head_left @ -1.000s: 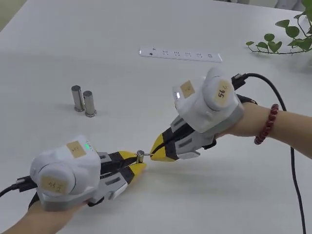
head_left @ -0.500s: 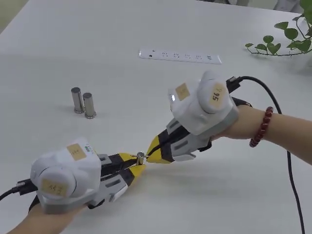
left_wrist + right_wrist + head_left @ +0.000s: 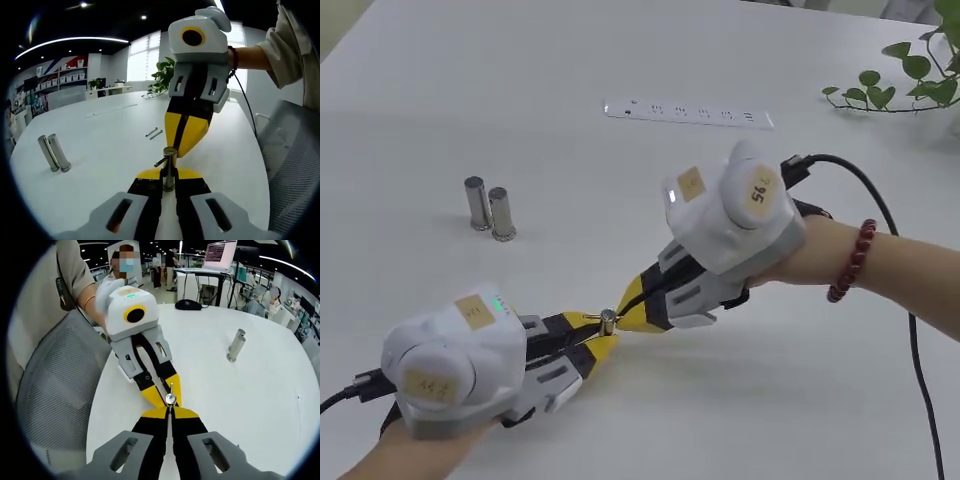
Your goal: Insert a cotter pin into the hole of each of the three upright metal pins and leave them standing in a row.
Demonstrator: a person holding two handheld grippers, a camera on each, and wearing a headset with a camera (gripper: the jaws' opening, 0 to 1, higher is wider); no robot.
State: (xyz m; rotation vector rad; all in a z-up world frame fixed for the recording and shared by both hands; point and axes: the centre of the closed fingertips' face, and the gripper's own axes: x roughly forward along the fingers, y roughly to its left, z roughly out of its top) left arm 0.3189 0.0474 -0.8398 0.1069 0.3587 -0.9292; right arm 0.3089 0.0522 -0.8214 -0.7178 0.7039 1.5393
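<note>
Fingers [image 3: 148, 175] of the left gripper [image 3: 170, 176]: clamped together on the lower part of a short silver metal pin [image 3: 169, 165].
Pin axis: upright, with the flat top end pointing up out of the fingertips.
Fingers [image 3: 156, 414] of the right gripper [image 3: 170, 412]: closed on a thin wire cotter pin [image 3: 160, 161], tip to tip with the left pair.
Cotter pin axis: crosswise through the metal pin, near its top.
Other pair: two more silver pins [image 3: 488, 208], standing and touching, well away from both sets of fingers.
</note>
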